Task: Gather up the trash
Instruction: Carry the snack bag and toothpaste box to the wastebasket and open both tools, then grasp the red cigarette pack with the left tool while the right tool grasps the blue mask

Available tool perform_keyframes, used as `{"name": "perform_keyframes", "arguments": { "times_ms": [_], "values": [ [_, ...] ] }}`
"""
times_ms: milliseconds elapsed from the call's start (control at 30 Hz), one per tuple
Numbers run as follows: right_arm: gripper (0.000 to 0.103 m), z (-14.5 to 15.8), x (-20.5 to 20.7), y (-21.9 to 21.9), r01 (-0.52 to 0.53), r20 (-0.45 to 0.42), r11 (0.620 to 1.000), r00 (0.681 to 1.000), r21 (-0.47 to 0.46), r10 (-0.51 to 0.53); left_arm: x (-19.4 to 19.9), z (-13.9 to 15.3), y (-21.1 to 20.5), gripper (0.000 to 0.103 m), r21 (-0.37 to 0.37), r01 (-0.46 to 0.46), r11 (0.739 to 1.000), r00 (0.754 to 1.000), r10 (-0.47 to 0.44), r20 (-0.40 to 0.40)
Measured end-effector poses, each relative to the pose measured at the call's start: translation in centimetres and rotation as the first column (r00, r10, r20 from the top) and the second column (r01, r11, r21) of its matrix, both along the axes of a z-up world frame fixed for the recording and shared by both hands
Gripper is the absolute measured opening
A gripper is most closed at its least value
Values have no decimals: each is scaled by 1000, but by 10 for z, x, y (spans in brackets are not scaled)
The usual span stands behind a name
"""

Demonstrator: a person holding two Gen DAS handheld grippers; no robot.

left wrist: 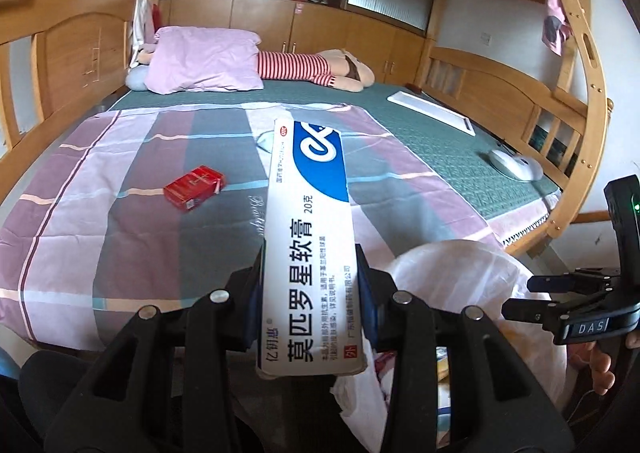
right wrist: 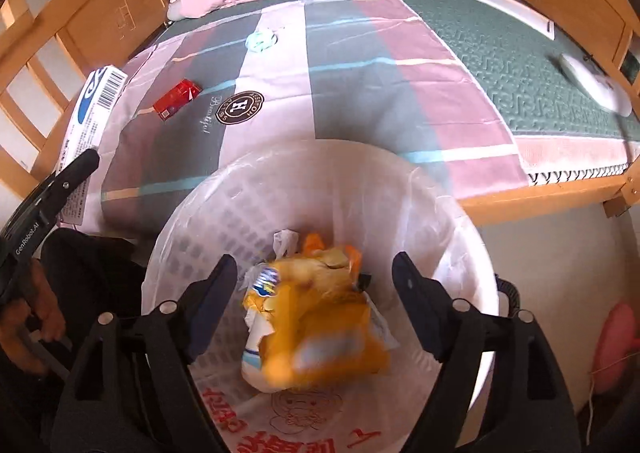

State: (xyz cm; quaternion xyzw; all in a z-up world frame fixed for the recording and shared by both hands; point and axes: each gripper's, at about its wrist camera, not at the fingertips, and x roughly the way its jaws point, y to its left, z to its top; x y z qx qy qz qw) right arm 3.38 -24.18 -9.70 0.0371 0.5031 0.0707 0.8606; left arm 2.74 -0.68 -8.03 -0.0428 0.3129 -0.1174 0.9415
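My left gripper (left wrist: 312,257) is shut on a long white-and-blue ointment box (left wrist: 310,213), held above the near part of the bed; the box (right wrist: 94,101) also shows at the left of the right wrist view. My right gripper (right wrist: 314,261) stands open over a white bin lined with a plastic bag (right wrist: 192,221). A blurred orange snack wrapper (right wrist: 320,317) lies below and between its jaws, free of the pads. A red cigarette pack (left wrist: 195,187) and a crumpled pale-green scrap (right wrist: 261,40) lie on the striped sheet (right wrist: 360,93).
A pink pillow (left wrist: 204,61) and a striped plush doll (left wrist: 312,67) lie at the head of the bed. A white flat board (left wrist: 432,113) and a white oval device (left wrist: 514,165) rest on the green mat. Wooden bed rails (left wrist: 480,89) enclose the bed. A pink object (right wrist: 616,345) sits on the floor.
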Motion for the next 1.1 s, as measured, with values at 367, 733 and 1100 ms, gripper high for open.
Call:
{"name": "perform_keyframes", "arguments": {
  "times_ms": [367, 733, 1100],
  "values": [
    [79, 82, -37, -46, 150, 315, 979, 930, 138, -187, -19, -4, -55, 39, 53, 241, 969, 970, -242, 3],
    [79, 74, -43, -53, 154, 306, 970, 929, 187, -206, -39, -30, -111, 62, 149, 448, 882, 894, -445, -56],
    [80, 71, -34, -47, 148, 289, 965, 934, 217, -208, -27, -22, -84, 82, 102, 338, 936, 941, -338, -15]
  ]
}}
